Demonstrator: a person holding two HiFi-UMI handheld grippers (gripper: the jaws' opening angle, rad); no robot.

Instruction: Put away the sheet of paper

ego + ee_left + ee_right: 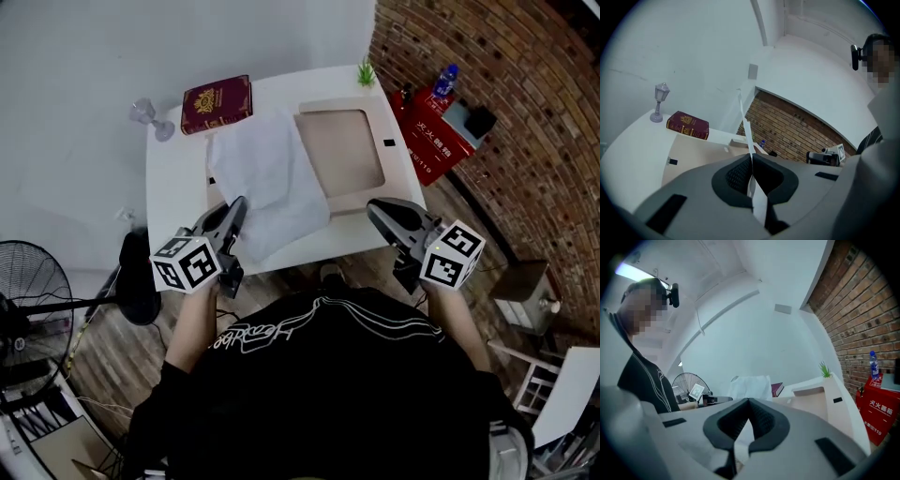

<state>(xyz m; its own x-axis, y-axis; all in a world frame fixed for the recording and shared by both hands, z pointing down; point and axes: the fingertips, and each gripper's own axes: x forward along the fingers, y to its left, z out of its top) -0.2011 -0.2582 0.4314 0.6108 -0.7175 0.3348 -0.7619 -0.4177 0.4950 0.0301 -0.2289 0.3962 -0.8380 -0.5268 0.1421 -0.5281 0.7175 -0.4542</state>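
1 sheet of paper, 2 grippers, 1 table, so not much to count here. The paper's near left corner is pinched by the left gripper. In the left gripper view the jaws are pressed together on it, and the sheet is seen edge-on, rising out past the tips of the left gripper.

The rest of the crumpled sheet is spread over the middle of the table, its right edge lapped over the left rim of 1 tan tray sunk into the tabletop. The right gripper is held at the table's near right edge, apart from the paper. Its jaws are closed tip to tip with nothing gripped.

Around it: 1 red book just beside the sheet's far corner, 1 small glass lamp at the far left corner, and 1 little plant at the far edge. Off the table are 1 red box with 1 bottle by it and 1 fan on the floor.
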